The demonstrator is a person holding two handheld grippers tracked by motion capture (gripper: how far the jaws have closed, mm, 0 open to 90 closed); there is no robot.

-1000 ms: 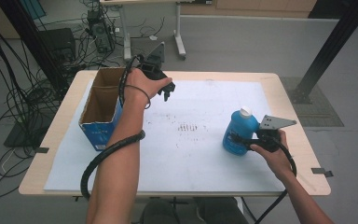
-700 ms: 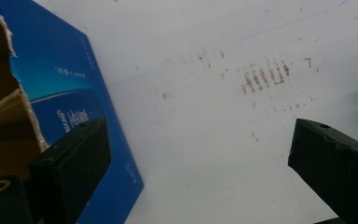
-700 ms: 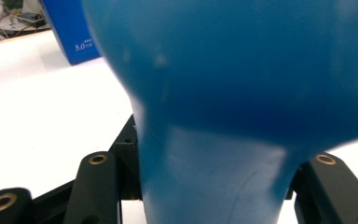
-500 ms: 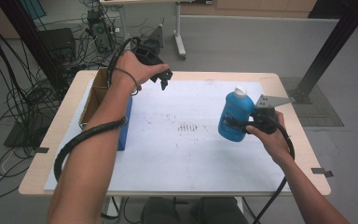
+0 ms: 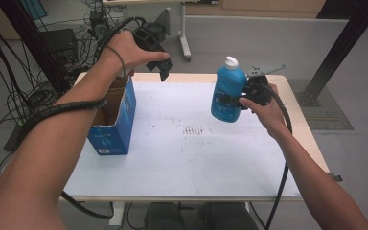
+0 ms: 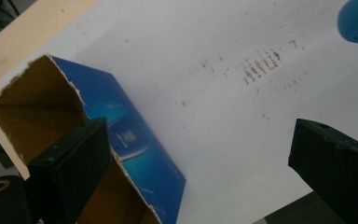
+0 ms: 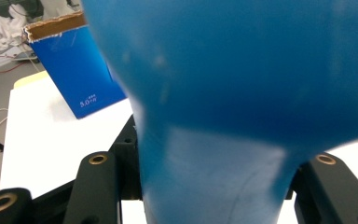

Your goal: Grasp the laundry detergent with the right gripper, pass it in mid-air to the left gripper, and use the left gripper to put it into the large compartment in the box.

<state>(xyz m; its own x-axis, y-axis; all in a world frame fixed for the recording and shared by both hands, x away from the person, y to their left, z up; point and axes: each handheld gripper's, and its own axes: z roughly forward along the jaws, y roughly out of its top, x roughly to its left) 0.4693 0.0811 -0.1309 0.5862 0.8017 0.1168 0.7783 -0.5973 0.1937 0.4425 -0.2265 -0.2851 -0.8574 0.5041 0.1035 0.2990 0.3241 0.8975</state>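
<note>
Above table, R gripper clamps blue bottle; L gripper wide open w/ nothing, over box.

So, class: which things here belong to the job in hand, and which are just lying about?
In the job: blue bottle, clamped in the right gripper; open blue box; left gripper, jaws apart.
Lying about: cables on the floor; desk legs behind the table.

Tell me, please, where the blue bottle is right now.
In the high view, the blue bottle is held off the table at the right, clamped in the right gripper, across the white sheet from the open blue box.
</note>
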